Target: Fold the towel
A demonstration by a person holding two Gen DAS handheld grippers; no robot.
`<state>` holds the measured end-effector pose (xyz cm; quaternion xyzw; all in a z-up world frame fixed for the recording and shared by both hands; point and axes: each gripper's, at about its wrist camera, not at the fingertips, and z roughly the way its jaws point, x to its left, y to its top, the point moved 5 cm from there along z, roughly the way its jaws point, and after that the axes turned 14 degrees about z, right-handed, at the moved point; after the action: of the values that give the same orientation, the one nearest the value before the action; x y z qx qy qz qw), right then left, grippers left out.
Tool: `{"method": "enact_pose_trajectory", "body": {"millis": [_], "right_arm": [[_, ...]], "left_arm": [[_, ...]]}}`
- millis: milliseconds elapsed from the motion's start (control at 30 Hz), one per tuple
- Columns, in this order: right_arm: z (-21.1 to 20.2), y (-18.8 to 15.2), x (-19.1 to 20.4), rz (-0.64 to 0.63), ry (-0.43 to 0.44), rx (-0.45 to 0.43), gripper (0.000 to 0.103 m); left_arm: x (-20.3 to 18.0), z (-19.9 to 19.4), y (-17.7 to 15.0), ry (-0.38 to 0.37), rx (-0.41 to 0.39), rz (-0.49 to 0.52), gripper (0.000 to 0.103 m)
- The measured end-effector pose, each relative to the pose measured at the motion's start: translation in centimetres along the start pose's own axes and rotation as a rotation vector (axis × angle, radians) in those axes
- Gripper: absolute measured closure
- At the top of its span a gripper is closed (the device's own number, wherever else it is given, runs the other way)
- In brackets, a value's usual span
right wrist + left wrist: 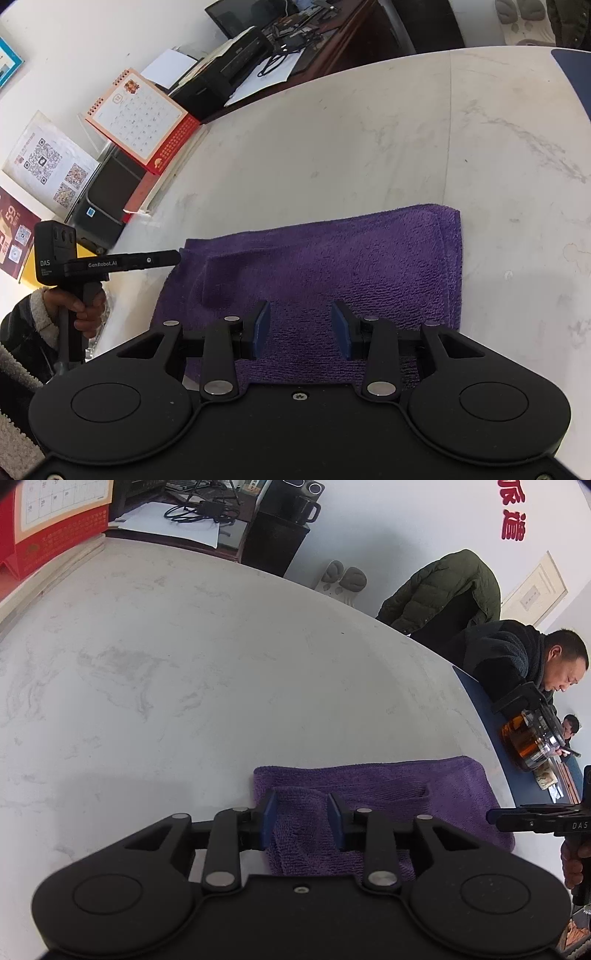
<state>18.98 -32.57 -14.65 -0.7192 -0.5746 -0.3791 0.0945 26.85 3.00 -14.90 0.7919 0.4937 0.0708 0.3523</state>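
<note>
Towel (332, 266) lies in layers on the white surface (369, 140), both grippers' jaws wide apart holding nothing just above it; another fold or finished, I cannot tell.

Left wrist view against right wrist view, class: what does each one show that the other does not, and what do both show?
Only the left wrist view shows a seated person, a glass teapot, a dark jacket and red wall lettering.

Only the right wrist view shows the QR-code sheet, the printer and the left gripper from the side, at the towel's edge.

Both show the purple towel, folded on the pale marbled table, the red desk calendar, and their own gripper's blue-padded fingers apart over the towel.
</note>
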Motion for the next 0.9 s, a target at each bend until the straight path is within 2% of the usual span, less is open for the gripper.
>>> {"method": "enact_pose_trajectory", "body": {"millis": [33,333,400,500,667,733,900], "right_arm": [[0.0,0.0,-0.1,0.0,0.002,0.003,0.067],[0.2,-0.3,-0.3,0.002,0.017,0.019,0.067],[0.0,-0.4,-0.3,0.003,0.016,0.015,0.067],[0.0,-0.7,-0.3,0.002,0.011,0.01,0.067],[0.1,-1.2,-0.2,-0.002,0.0,0.004,0.067],[0.5,-1.4,-0.4,-0.009,-0.012,0.007,0.067],[1.4,-2.0,-0.5,-0.051,-0.028,0.017,0.067]], "left_arm": [[-0.1,0.2,0.1,0.009,0.007,0.027,0.072],[-0.4,1.2,0.4,-0.038,0.008,0.054,0.074],[-0.8,1.3,0.6,-0.049,0.006,0.065,0.089],[-1.1,0.6,1.1,-0.053,-0.036,0.07,0.097],[-0.4,-1.0,2.0,-0.066,-0.166,-0.023,0.099],[0.3,-0.9,2.1,-0.061,-0.178,-0.063,0.099],[1.1,-0.2,2.0,-0.027,-0.191,-0.089,0.099]]}}
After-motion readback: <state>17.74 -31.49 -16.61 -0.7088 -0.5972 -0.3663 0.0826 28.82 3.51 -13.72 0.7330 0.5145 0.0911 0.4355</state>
